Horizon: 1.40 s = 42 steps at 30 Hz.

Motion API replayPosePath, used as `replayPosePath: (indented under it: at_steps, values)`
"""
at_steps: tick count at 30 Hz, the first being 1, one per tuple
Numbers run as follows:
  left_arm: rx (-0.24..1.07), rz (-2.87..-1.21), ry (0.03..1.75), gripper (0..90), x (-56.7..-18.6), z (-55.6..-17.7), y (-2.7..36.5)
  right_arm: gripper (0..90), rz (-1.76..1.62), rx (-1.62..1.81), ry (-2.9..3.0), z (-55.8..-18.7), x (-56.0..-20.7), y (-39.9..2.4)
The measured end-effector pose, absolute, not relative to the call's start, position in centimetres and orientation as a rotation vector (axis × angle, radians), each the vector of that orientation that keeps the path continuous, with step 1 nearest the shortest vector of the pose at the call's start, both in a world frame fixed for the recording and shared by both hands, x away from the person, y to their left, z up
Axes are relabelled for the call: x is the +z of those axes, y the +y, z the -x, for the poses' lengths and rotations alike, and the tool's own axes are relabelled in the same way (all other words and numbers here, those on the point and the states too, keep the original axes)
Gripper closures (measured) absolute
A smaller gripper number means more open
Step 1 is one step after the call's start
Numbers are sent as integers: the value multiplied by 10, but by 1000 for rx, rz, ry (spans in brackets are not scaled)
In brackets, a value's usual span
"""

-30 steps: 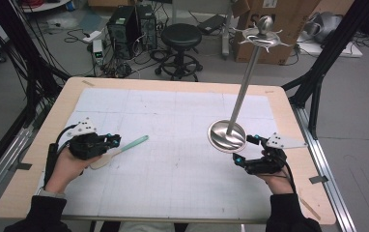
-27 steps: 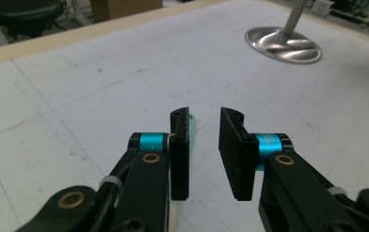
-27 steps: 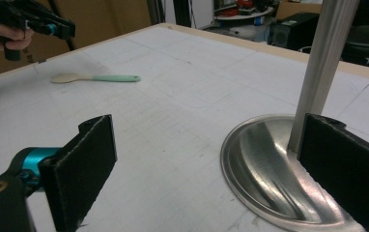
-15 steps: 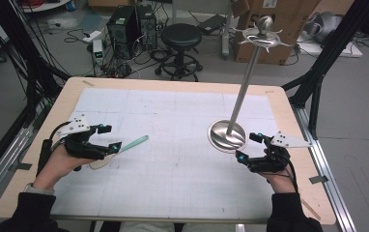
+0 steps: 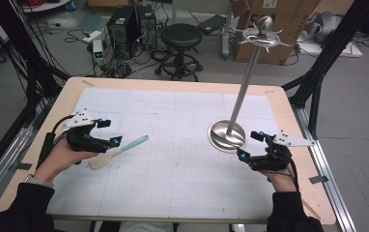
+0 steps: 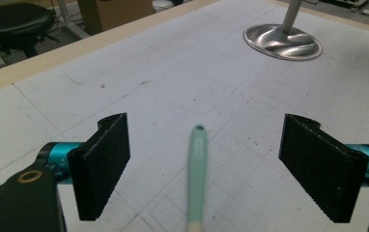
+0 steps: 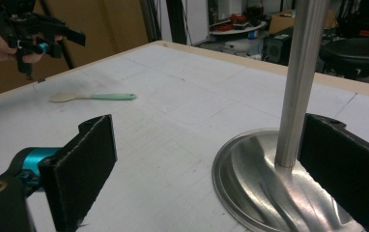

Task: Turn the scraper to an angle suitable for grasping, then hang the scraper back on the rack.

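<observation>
Spatula: matt mint plastic handle, pale wooden-looking blade. Stand: brushed metal, shiny round base, smooth pole. Table: light wood rim, matt white gridded sheet, scuffed. Gripper pads: black, ribbed, rubbery; teal anodised metal behind.

A black round stool is seen on the floor beyond the table's far edge, w/ black computer towers to its left & brown cardboard boxes to its right.
</observation>
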<state>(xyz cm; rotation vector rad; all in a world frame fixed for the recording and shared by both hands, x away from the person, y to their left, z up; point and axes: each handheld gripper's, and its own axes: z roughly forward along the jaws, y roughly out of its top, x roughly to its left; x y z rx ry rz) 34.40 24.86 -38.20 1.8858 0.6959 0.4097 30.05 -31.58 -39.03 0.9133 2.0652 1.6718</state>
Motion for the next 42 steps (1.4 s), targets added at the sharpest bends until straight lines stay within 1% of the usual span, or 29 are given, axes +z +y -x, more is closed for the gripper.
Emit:
replayPosePath:
  at_steps: [3, 5, 10, 17, 20, 28, 32, 34, 39, 42]
  values:
    - [418, -1888, 675, 195, -381, -343, 247, 56, -904, 1671, 2067, -300, -389, -315]
    - [386, -1897, 681, 203, -382, -343, 246, 56, -902, 1670, 2067, -300, -388, -315]
    - [367, -1948, 682, 217, -384, -352, 241, 56, -893, 1674, 2067, -301, -388, -313]
    - [329, -2076, 689, 217, -389, -366, 236, 56, -891, 1669, 2085, -302, -390, -313]
    - [279, -2112, 665, 231, -389, -370, 233, 56, -885, 1668, 2088, -300, -389, -313]
    - [218, -2284, 600, 228, -389, -377, 222, 56, -894, 1657, 2090, -298, -391, -315]
    - [194, -2400, 604, 242, -394, -384, 216, 56, -898, 1657, 2089, -297, -391, -315]
    - [167, -2425, 615, 248, -396, -386, 214, 56, -899, 1653, 2094, -297, -392, -315]
    - [138, -2591, 673, 256, -405, -393, 207, 56, -900, 1650, 2097, -297, -393, -315]
    - [133, -2646, 650, 319, -405, -394, 204, 56, -894, 1649, 2100, -297, -393, -315]
